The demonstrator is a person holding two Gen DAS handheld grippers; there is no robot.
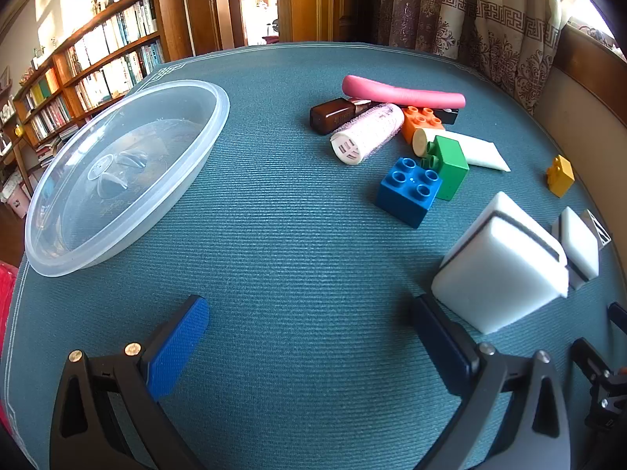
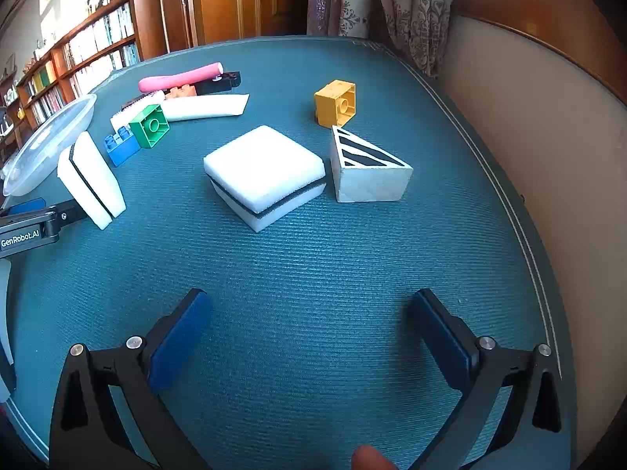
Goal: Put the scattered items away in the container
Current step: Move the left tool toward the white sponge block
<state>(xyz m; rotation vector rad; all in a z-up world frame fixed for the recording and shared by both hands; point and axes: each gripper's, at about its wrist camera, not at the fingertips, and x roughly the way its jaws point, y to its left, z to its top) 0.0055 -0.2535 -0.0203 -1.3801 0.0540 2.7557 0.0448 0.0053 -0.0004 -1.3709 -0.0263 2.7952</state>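
A clear plastic container (image 1: 117, 172) lies at the left of the teal table (image 1: 282, 235). Scattered at the right are a pink tube (image 1: 399, 92), a brown bottle (image 1: 333, 115), a pale roller (image 1: 368, 133), orange (image 1: 421, 119), green (image 1: 450, 160), blue (image 1: 409, 190) and yellow (image 1: 560, 176) bricks, and a white tube (image 1: 478, 150). A white sponge (image 1: 501, 270) stands by my left gripper's (image 1: 309, 337) right finger. My left gripper is open and holds nothing. My right gripper (image 2: 309, 333) is open, short of a second sponge (image 2: 266, 174) and a striped wedge (image 2: 368, 170).
A bookshelf (image 1: 78, 78) and a wooden door (image 1: 305, 0) stand behind the table, with patterned curtains (image 1: 470, 15) at the back right. A cushioned bench back (image 2: 548, 117) runs along the table's right edge. A fingertip (image 2: 368, 458) shows at the bottom of the right wrist view.
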